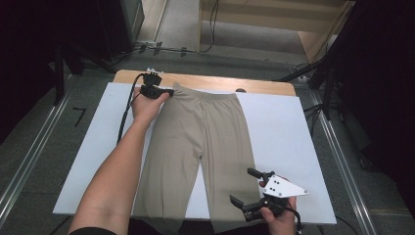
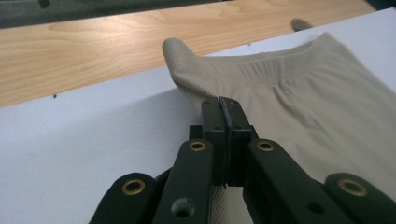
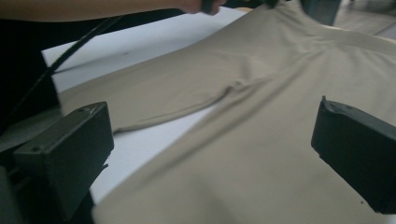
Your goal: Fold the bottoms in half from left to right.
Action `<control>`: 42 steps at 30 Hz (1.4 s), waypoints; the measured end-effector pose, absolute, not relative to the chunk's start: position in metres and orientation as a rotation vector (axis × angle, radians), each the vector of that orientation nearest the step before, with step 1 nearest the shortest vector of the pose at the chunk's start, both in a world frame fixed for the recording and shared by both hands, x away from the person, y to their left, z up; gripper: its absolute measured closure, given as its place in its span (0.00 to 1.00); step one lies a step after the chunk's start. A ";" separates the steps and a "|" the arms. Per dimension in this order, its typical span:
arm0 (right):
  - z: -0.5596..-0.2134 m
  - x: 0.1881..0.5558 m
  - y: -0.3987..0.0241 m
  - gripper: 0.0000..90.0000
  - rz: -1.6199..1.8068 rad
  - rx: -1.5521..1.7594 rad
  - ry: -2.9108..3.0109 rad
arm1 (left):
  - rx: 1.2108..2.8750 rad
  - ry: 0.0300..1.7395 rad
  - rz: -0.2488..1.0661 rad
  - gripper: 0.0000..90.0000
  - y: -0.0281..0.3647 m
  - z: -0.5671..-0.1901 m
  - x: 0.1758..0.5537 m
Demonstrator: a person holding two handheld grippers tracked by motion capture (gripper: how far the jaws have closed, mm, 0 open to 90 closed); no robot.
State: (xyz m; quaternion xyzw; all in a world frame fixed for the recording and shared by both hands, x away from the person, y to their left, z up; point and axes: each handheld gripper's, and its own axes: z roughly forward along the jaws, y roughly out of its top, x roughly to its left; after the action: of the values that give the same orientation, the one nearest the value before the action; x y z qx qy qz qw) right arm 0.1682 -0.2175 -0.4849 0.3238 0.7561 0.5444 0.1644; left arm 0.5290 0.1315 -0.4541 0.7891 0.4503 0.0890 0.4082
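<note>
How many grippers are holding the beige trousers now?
1: the left gripper pinches the trousers at a waistband corner. The right gripper stands open above one leg.

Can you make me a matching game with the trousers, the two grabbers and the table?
Things:
1. left gripper
2. right gripper
3. trousers
4. white board

States:
A. lies flat, beige, legs pointing toward the person
B. jaws wide open above a trouser leg
C. covers most of the wooden table
D. jaws shut on the corner of the waistband

Pairs: 1-D, 2-B, 3-A, 4-C
</note>
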 end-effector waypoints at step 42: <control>-0.503 0.181 0.062 0.50 1.157 0.761 2.560 | 2.031 1.001 0.197 1.00 0.126 -0.436 0.494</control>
State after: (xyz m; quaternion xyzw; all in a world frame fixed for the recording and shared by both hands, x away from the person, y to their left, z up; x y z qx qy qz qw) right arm 0.1811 0.0624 -0.5035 0.2597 0.8736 0.3950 0.1154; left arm 0.4938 0.1263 -0.4365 0.8106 0.3997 0.0785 0.4207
